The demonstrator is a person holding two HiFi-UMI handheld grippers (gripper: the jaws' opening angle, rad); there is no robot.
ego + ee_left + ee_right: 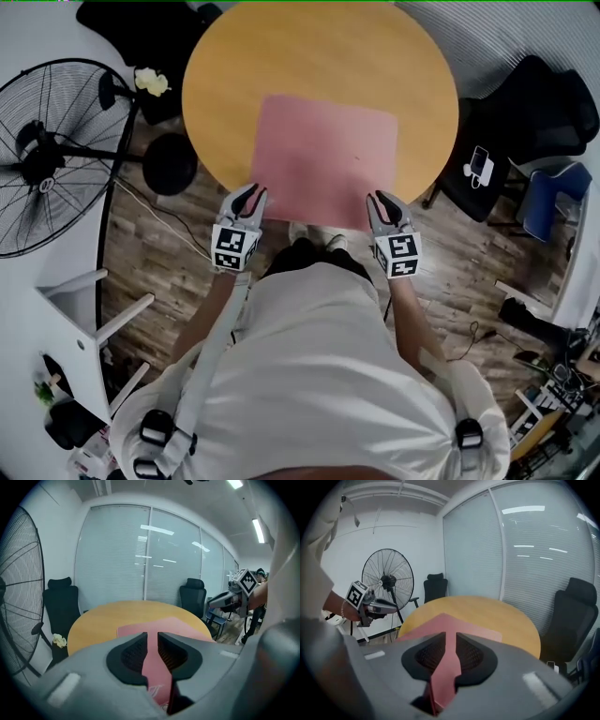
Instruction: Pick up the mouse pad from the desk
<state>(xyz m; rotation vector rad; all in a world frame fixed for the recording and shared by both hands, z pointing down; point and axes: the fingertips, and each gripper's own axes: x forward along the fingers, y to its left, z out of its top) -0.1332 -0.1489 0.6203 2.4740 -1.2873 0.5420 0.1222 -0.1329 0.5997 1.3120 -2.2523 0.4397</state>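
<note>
The pink mouse pad (323, 159) lies across the near half of the round wooden counter (309, 56), most of it flat on the top, its near edge reaching the rim closest to me. I have that edge at both corners. My left hand-held gripper (246, 199) is pinched on the left corner, and in the left gripper view the pad runs as a narrow strip up between the two pads and fills the gap. My right hand-held gripper (384, 204) is pressed onto the right corner in the same way, with the pink sheet rising in a ridge into its jaws.

I judge the grasp made and the lift barely begun: only the gripped edge is off the wood, and the rest has yet to be raised clear. A standing fan (47, 155) is off to my left, and a black office chair (539, 103) is beyond the counter on my right.
</note>
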